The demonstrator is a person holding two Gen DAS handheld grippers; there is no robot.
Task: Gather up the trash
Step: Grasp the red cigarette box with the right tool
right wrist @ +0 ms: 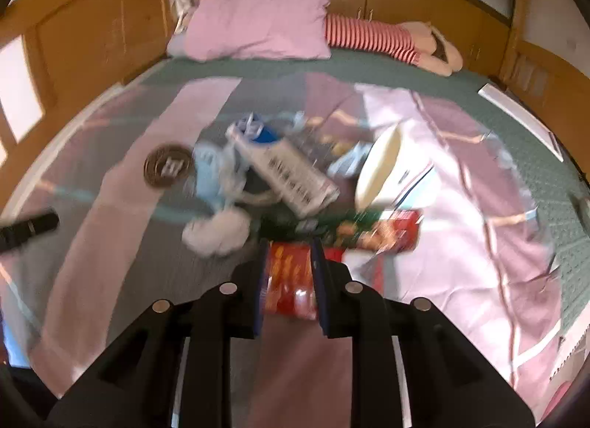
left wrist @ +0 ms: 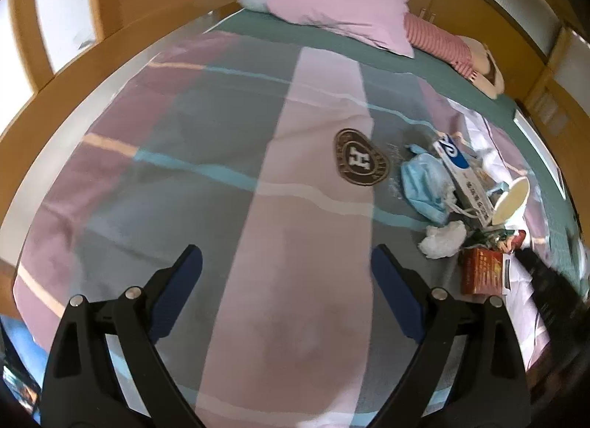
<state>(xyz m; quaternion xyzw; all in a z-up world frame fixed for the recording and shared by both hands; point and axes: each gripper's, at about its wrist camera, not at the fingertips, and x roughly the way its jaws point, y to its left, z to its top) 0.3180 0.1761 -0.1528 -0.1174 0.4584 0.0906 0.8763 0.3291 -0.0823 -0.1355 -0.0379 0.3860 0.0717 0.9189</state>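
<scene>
Right gripper is closed down on a crinkly red-orange printed snack wrapper, foil-like; its long axis runs along the fingers, toward the camera. In the left view the same wrapper sits at the near edge of the trash pile. Whether it's lifted off the bed or just pinched in place, can't tell; right view is motion-blurred. Left gripper is spread wide, holding nothing, hovering over bare striped pink-grey-teal quilt. The pile lies ahead and to its right, so the right arm is the nearer one to every piece. Just past the wrapper: a crumpled white tissue wad, soft, and a flat green-and-red glossy snack packet lying crosswise. Behind those, a crumpled blue pleated face mask with white ear loops, and a long white-and-blue cardboard box, rigid, angled diagonally away. To its right a white paper cup tipped on its side, mouth toward the camera. All pieces touch or overlap in one cluster, near the round brown embroidered badge on the quilt. Far end: pink pillow, red-and-white striped plush toy, wooden cabinets. No bin or bag visible, so my guess is the drop-off is out of frame.
</scene>
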